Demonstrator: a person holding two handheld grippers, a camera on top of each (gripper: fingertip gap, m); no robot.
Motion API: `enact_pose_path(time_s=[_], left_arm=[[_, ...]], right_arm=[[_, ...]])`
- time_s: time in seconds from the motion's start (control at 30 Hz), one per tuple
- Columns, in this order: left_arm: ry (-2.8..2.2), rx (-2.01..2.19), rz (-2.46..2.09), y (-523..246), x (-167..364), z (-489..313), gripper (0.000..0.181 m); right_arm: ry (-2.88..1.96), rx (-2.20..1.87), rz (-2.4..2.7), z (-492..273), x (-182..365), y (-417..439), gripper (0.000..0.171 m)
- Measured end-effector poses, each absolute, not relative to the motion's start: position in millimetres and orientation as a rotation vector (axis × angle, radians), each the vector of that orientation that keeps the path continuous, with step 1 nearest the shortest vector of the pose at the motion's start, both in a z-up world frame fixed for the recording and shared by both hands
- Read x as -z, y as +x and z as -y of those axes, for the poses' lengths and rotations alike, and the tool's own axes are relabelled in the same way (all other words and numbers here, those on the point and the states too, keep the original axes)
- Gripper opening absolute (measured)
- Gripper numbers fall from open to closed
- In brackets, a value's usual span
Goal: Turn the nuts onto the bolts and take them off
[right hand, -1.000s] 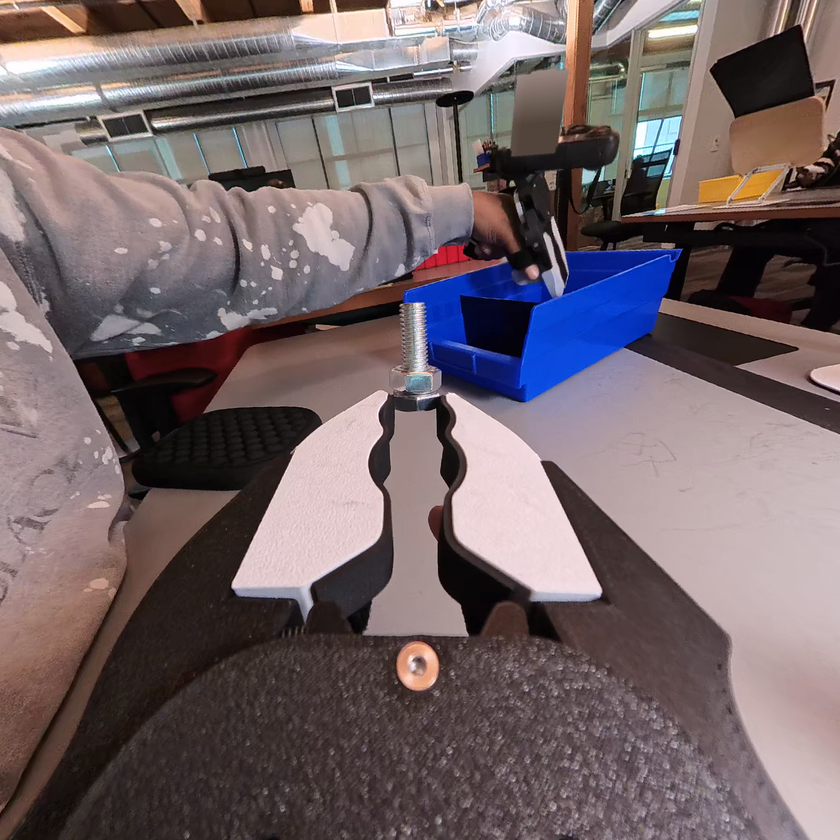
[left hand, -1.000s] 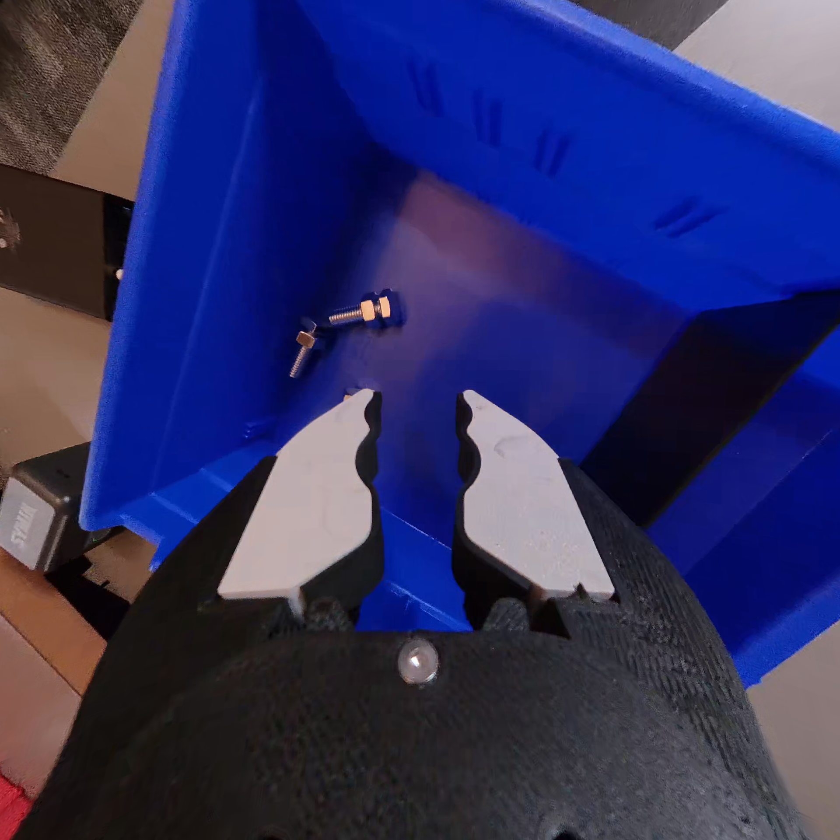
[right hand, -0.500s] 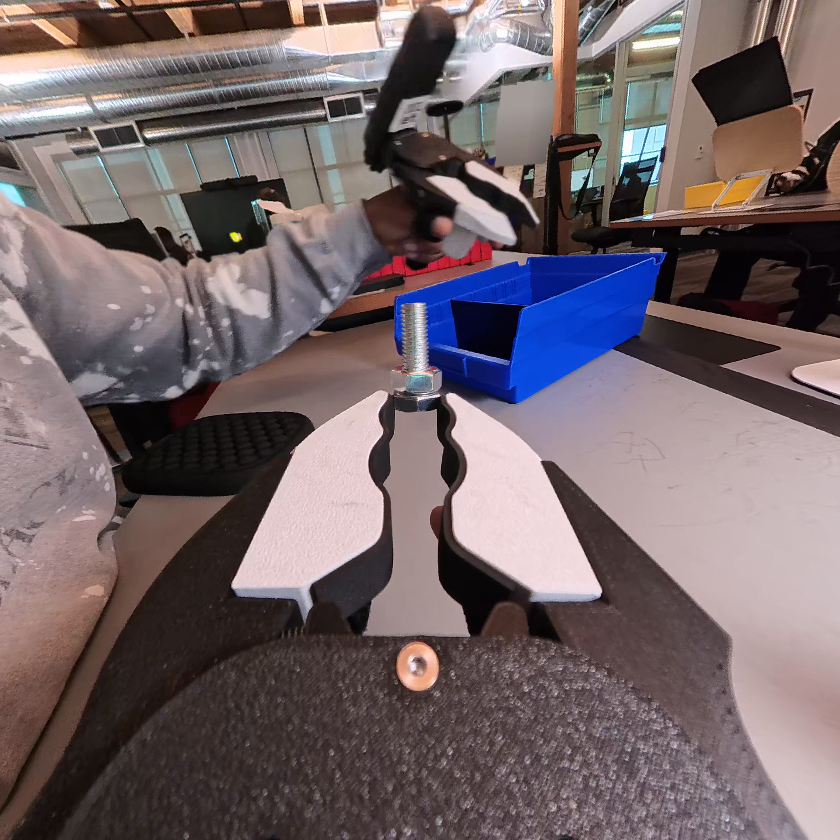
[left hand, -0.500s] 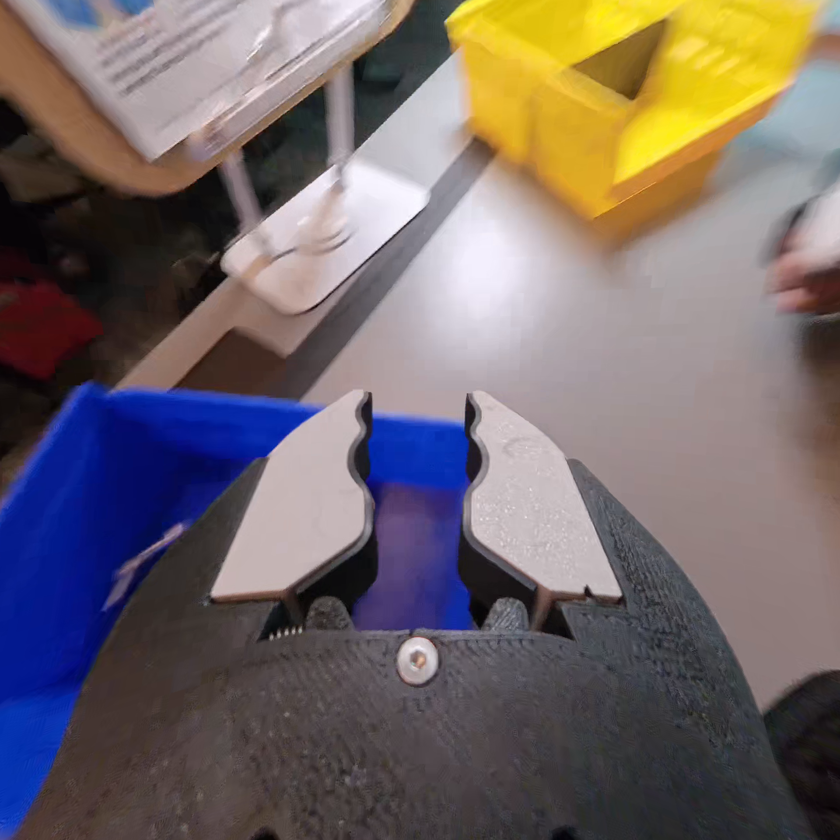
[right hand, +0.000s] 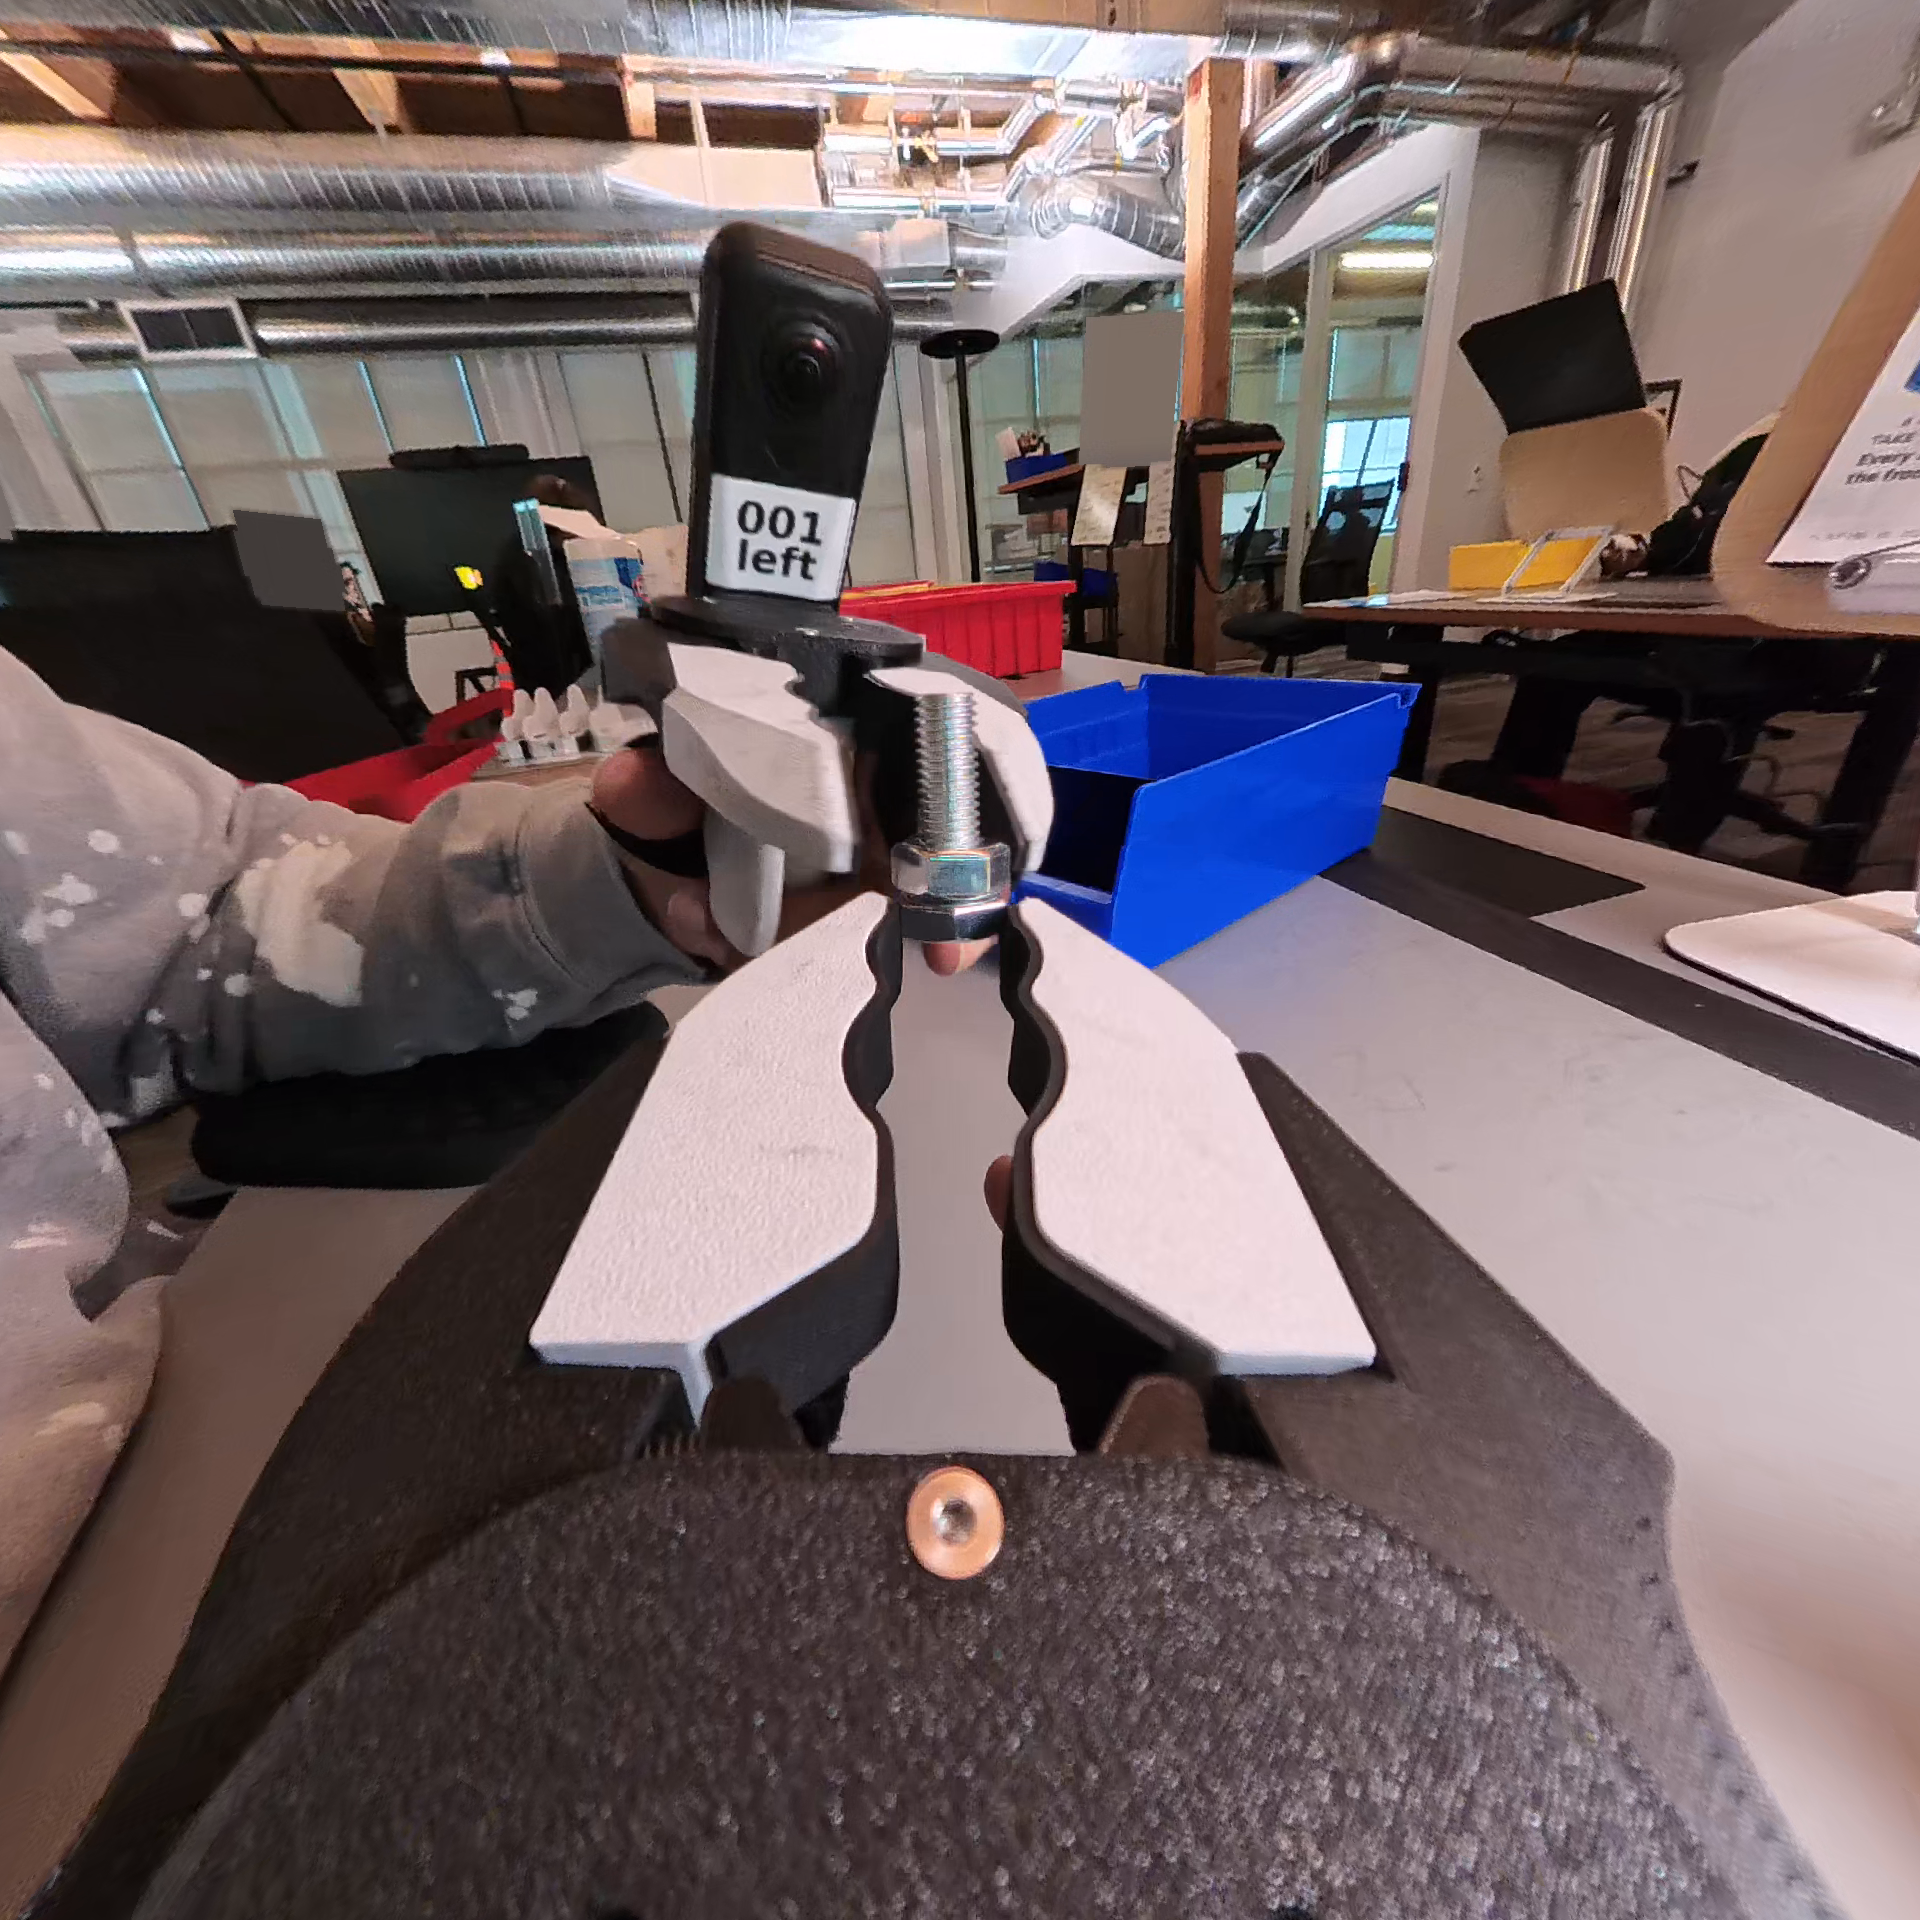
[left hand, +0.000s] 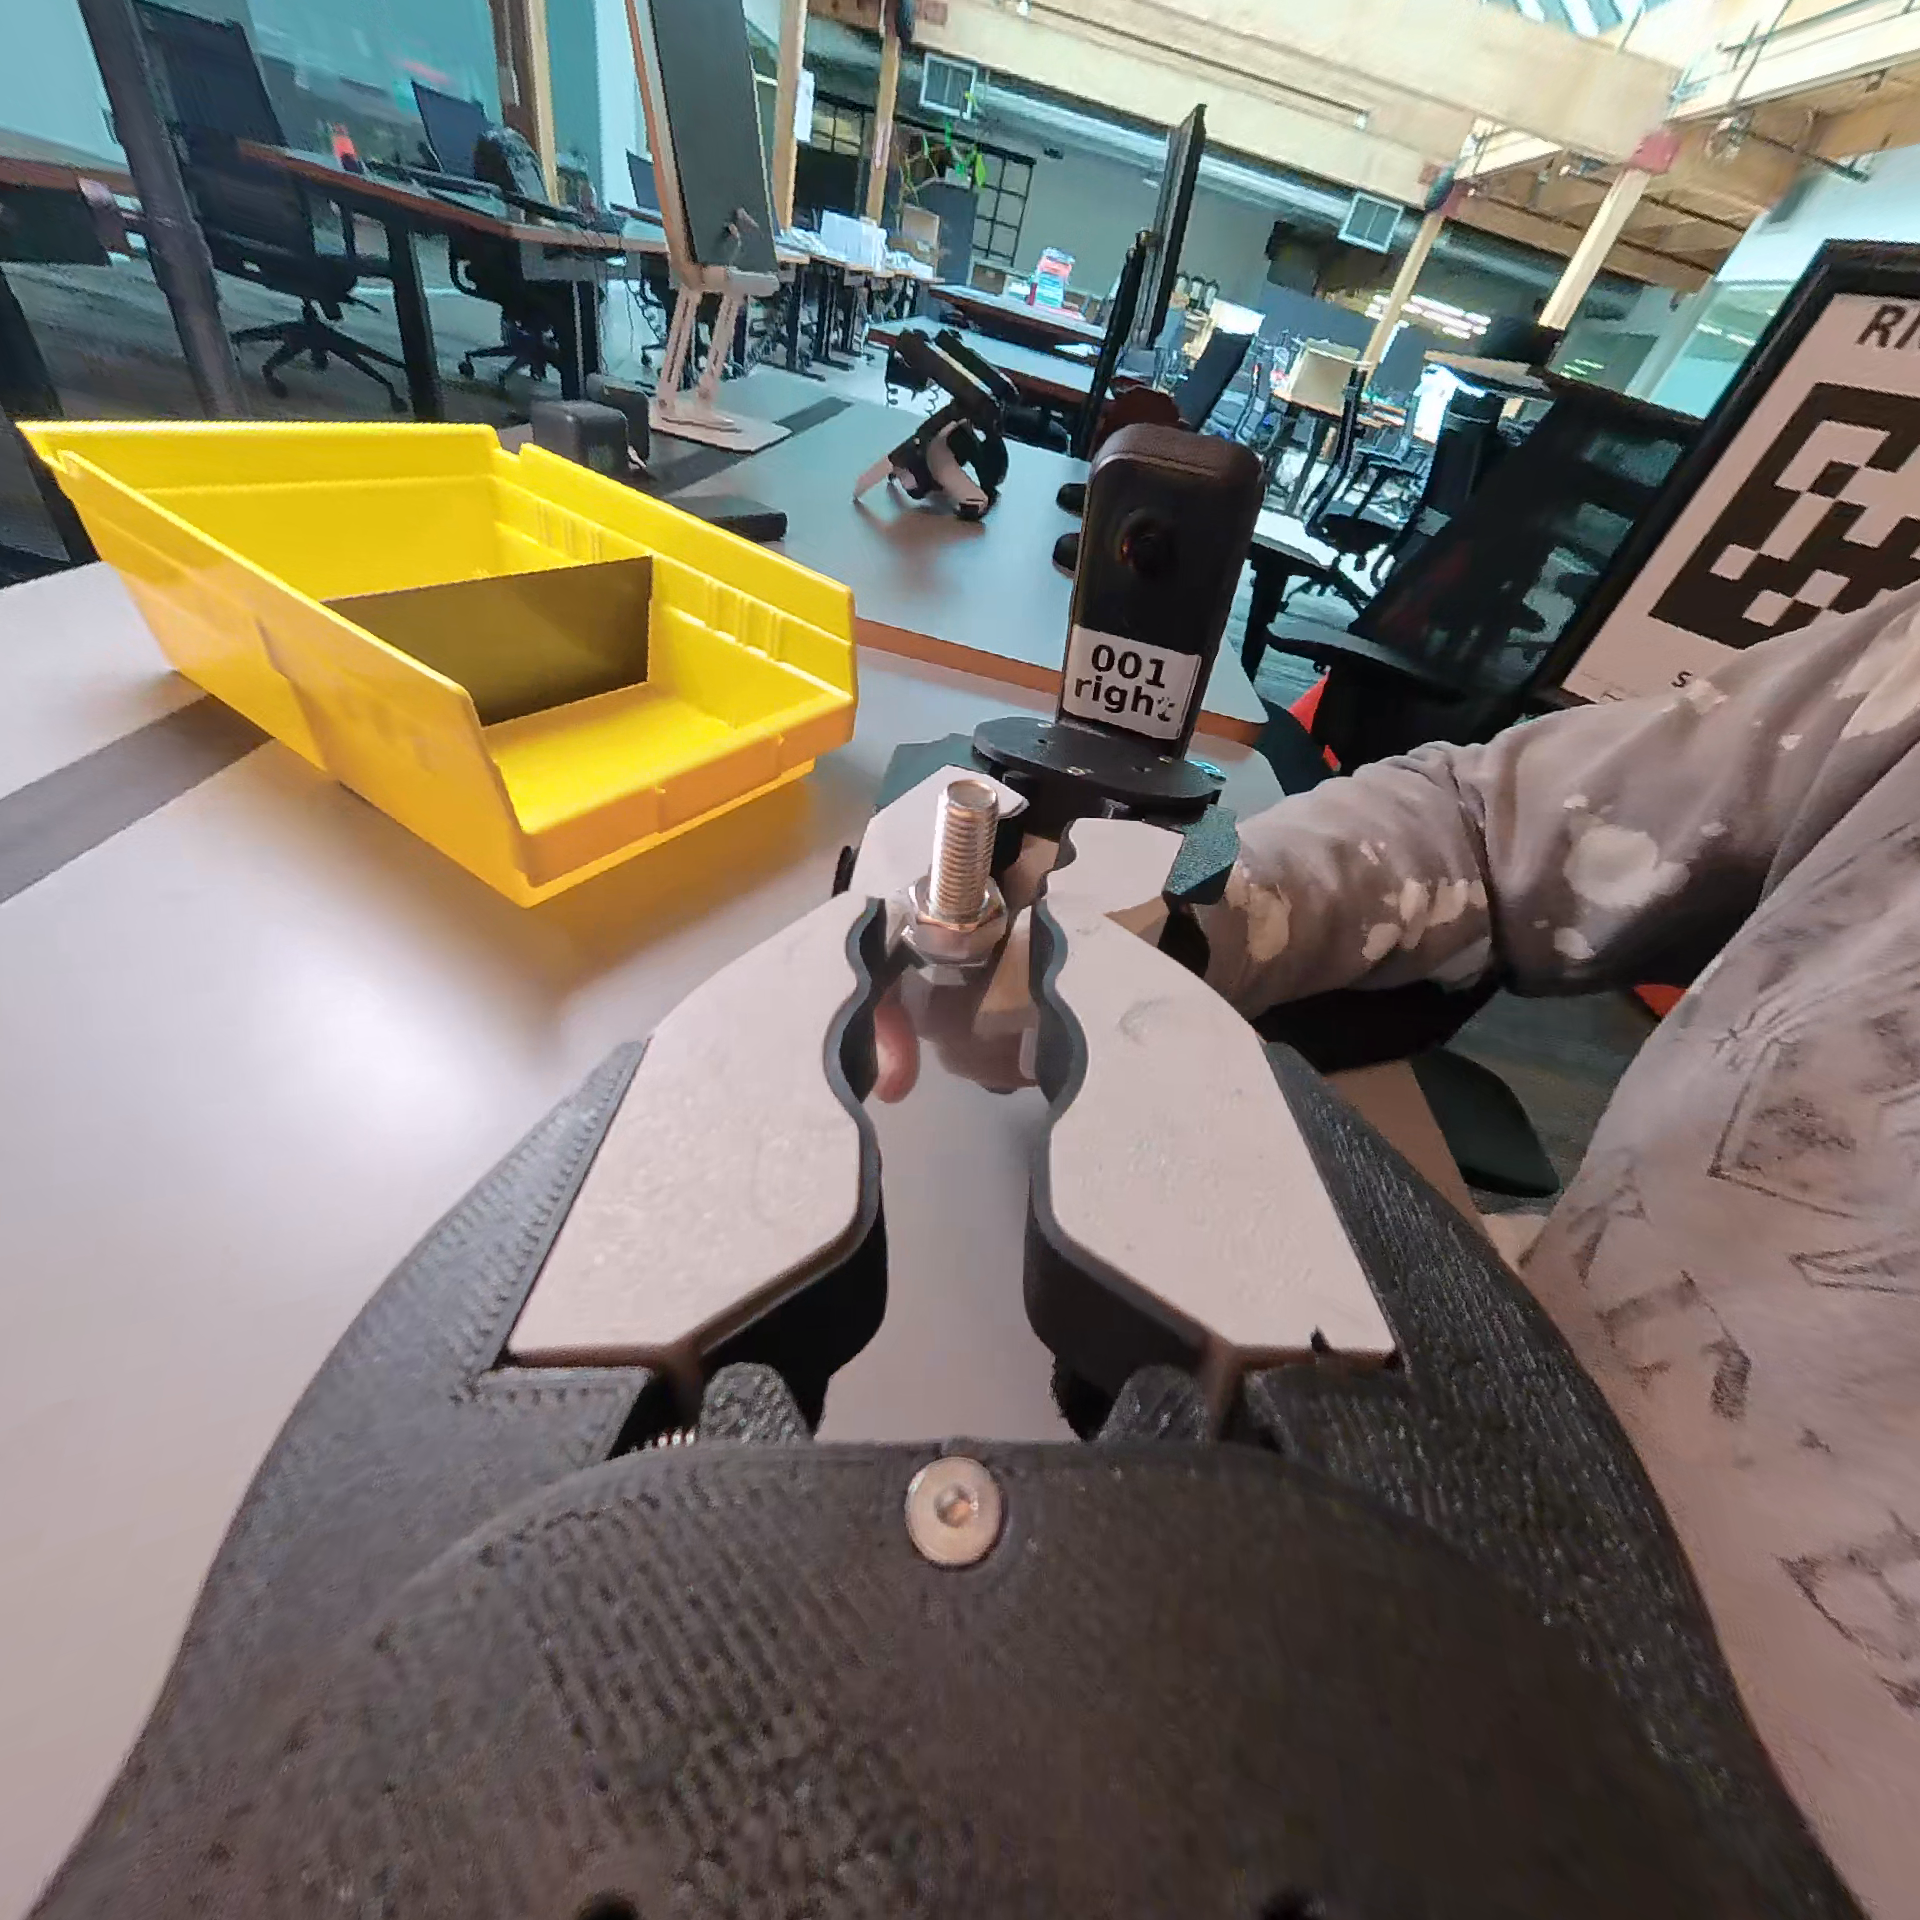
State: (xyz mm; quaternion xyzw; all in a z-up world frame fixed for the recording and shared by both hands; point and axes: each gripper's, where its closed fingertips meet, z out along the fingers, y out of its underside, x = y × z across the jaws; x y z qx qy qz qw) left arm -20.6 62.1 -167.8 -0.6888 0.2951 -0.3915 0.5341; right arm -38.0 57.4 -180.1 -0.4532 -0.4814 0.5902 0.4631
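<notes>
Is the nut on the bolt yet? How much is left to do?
Done: the nut is screwed down the bolt, close to its head. In hand: the right gripper clamps the bolt's head, thread upright; the left gripper has its jaws open either side of the nut. Left: probably gripping the nut and turning it off.

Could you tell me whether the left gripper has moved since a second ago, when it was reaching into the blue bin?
Yes. In the right wrist view the left gripper has left the blue bin and now straddles the upright bolt.
</notes>
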Motion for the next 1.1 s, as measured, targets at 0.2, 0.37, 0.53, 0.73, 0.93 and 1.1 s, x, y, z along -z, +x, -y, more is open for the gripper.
enact_pose_path(time_s=[0.2,0.37,0.53,0.73,0.93,1.1], left_arm=[[-1.584,0.926,-0.719,-23,173,-62,0.019],[-1.568,0.926,-0.818,-26,171,-62,0.018],[-1.493,0.902,-0.884,-38,147,-74,0.018],[-1.412,0.908,-0.802,-56,122,-92,0.018],[-1.457,0.802,-0.620,-78,140,-114,0.012],[-1.423,0.875,-0.698,-58,135,-98,0.025]], right_arm=[[-1.141,-1.503,1.187,-56,186,-41,0.018],[-1.133,-1.559,1.197,-55,185,-46,0.018],[-1.104,-1.470,1.239,-67,165,-60,0.018],[-1.094,-1.358,1.213,-90,137,-75,0.018],[-1.084,-1.421,1.212,-83,150,-60,0.018],[-1.193,-1.348,1.229,-95,161,-62,0.018]])
